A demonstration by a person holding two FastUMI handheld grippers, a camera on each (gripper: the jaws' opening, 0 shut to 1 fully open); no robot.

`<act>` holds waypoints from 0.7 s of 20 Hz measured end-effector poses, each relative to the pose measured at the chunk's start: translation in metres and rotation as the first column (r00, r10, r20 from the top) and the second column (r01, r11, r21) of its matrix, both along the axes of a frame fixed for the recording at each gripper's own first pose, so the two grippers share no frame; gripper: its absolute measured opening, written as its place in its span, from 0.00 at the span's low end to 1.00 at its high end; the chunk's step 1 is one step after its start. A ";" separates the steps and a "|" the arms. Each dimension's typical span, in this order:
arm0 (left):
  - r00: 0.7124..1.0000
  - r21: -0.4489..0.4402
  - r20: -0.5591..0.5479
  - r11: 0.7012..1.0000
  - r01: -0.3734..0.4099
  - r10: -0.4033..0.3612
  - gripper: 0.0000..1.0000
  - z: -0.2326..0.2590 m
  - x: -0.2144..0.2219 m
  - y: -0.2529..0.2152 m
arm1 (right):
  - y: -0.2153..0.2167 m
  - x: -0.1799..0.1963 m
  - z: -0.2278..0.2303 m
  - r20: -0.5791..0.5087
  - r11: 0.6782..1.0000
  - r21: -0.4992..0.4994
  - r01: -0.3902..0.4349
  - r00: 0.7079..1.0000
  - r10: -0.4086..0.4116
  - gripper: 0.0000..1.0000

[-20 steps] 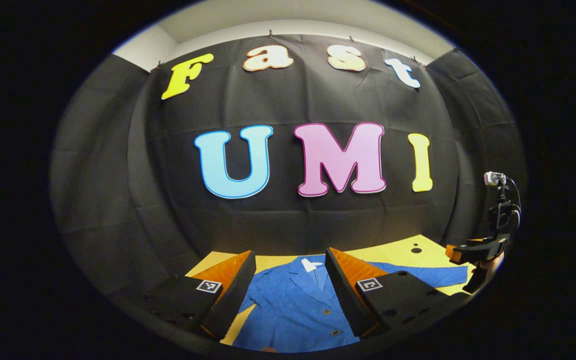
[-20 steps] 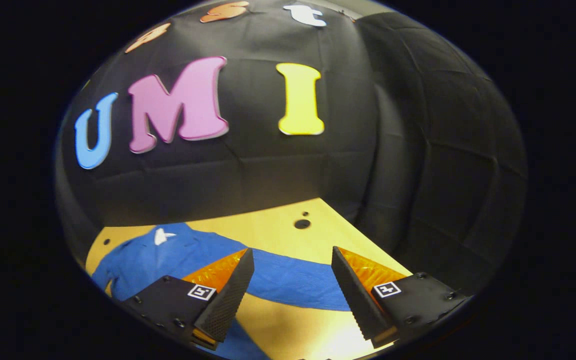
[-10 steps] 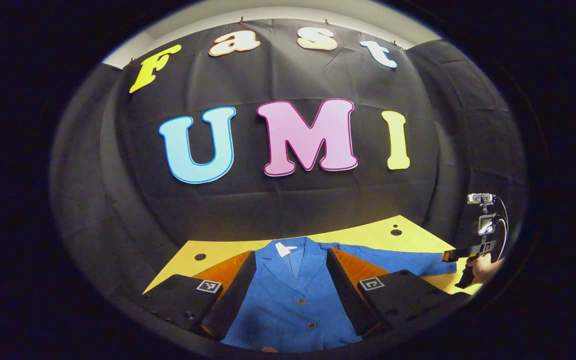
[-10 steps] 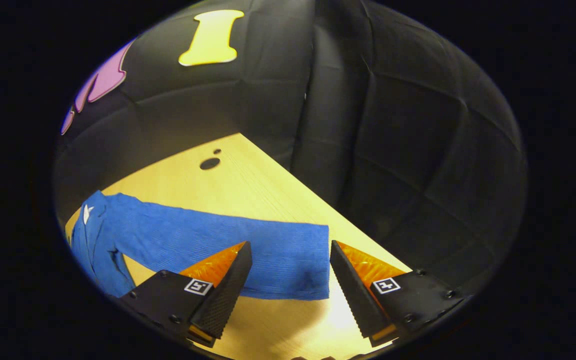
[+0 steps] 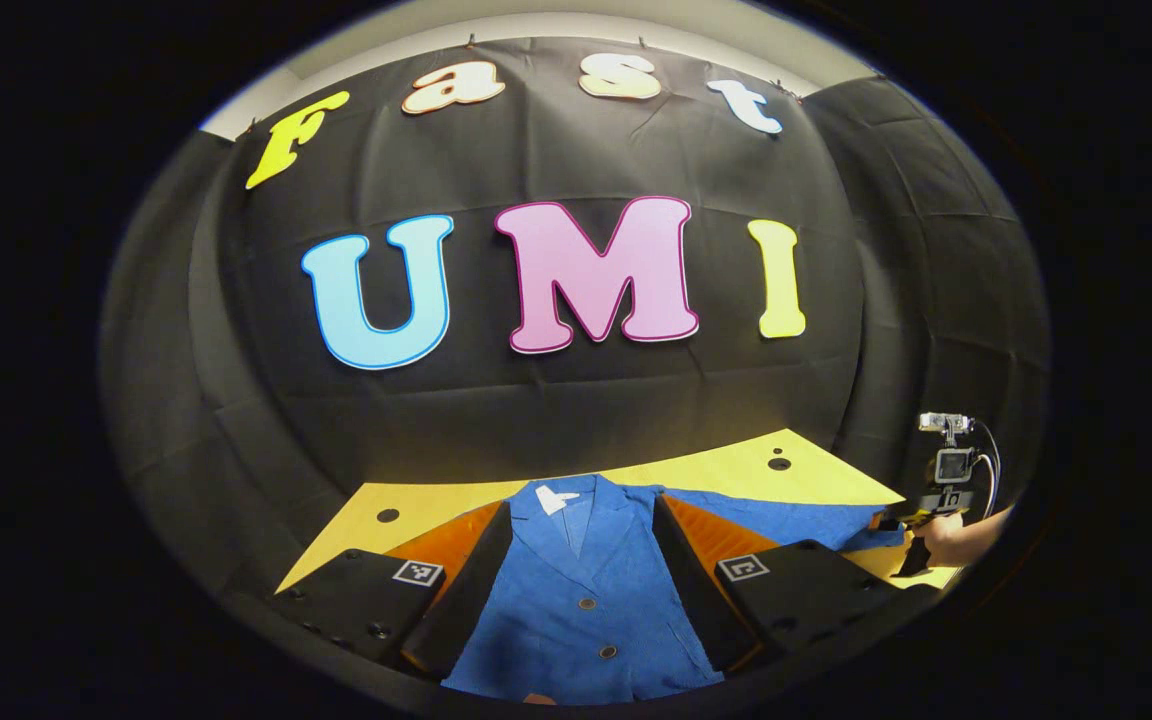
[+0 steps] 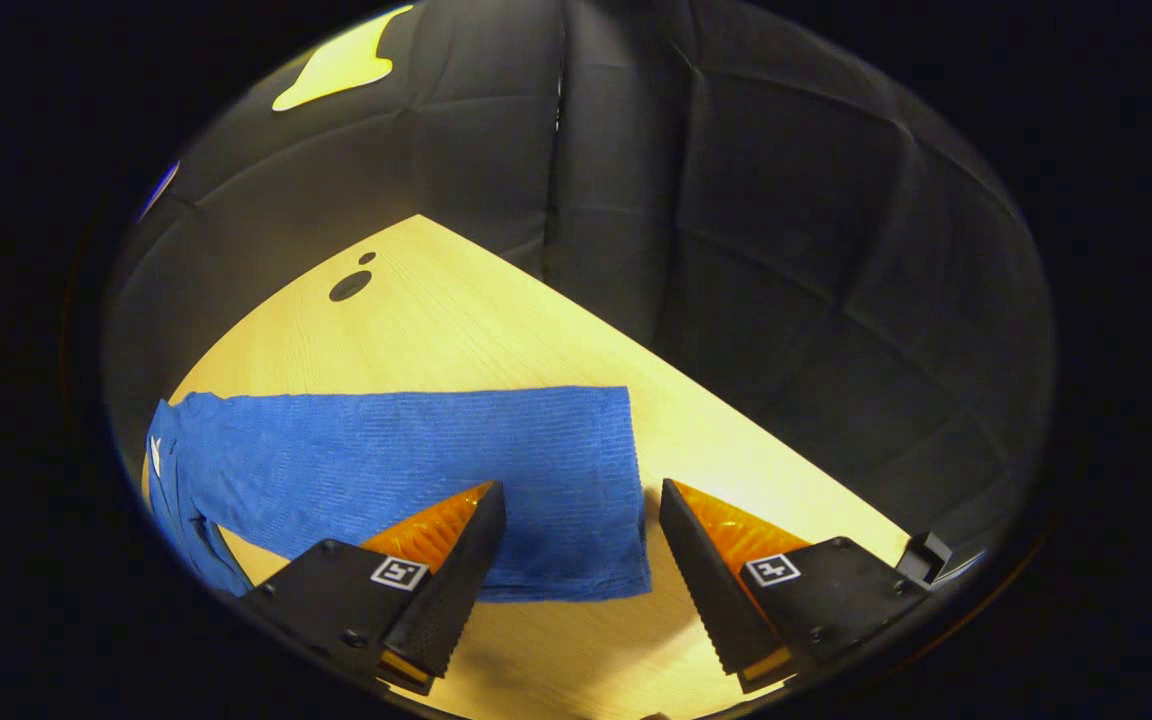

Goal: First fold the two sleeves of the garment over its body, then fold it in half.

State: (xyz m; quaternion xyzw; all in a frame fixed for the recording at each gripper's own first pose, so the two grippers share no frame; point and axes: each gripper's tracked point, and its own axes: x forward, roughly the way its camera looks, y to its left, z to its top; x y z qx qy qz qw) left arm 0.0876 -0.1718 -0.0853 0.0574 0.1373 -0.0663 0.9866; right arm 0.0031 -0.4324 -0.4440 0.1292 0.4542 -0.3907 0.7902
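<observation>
I hold my left gripper (image 5: 581,590) wide open above the chest of the blue jacket (image 5: 576,600), its two wedge-shaped fingers spread to either side of the button placket and gripping nothing. The garment lies flat on the pale wooden table (image 5: 726,470), front up, with a notched collar, a small white tag at the neck and round dark buttons (image 5: 586,603) down the middle. Its cloth is a fine ribbed weave.

My right gripper (image 6: 576,560) is also spread wide and empty, poised over the cuff end of the sleeve (image 6: 406,470), which stretches out straight and flat across the smooth, grained tabletop, its end cut square. The finger faces are finely ridged. Two round dark holes (image 6: 349,285) sit in the board near the far edge.

In the left gripper view, my other hand (image 5: 951,545) shows off to the right, holding that gripper by the sleeve end.
</observation>
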 end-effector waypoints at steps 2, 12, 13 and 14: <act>1.000 -0.004 -0.014 1.000 0.003 -0.003 0.82 -0.004 -0.001 0.003 | 0.005 0.007 -0.003 0.009 1.000 0.002 -0.030 1.000 0.030 0.88; 0.999 -0.025 -0.037 0.999 -0.026 0.025 0.82 -0.012 -0.006 0.037 | 0.028 0.028 0.000 0.083 0.990 0.139 -0.004 0.997 -0.008 0.01; 0.999 -0.027 -0.037 0.999 -0.034 0.033 0.82 -0.012 -0.007 0.043 | 0.029 0.029 0.006 0.101 0.991 0.133 0.004 0.995 -0.017 0.02; 0.998 -0.033 -0.036 0.999 -0.042 0.041 0.82 -0.012 -0.009 0.049 | 0.032 0.031 0.015 0.121 0.993 0.117 -0.005 0.993 -0.009 0.01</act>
